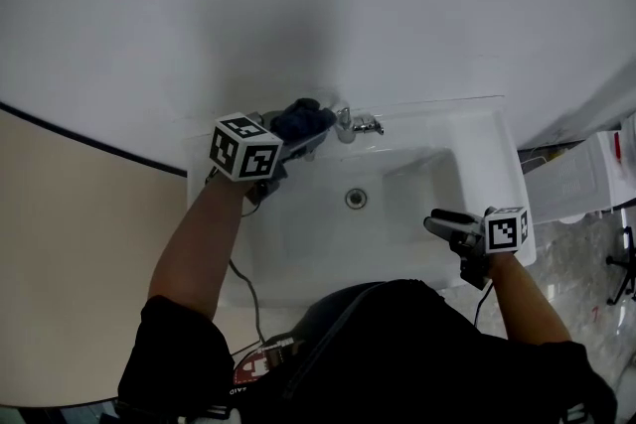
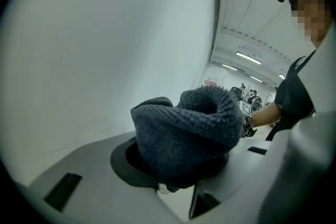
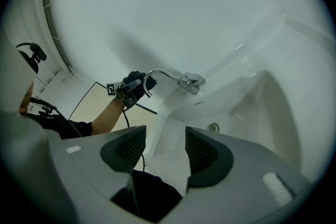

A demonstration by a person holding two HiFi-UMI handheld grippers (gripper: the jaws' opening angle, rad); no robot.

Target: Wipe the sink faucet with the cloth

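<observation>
Closest in the head view is the person's dark top. Beyond it, the left gripper holds the blue cloth at the faucet, on its spout end. The right gripper hangs well apart from the faucet, at the sink front.

In the left gripper view, the jaws are clamped on the bunched cloth.

In the right gripper view, the jaws are apart with nothing between them.

A firm clamp and strokes along the spout toward the faucet's base should wipe best.

cloth: dark looped textile, thick, rough, matt
faucet: bright metal, glossy
sink: white, smooth, glossy, ceramic-looking
wall: white, smooth, matt
right gripper: grey plastic shell, matt
fingers: black, ribbed, matt
</observation>
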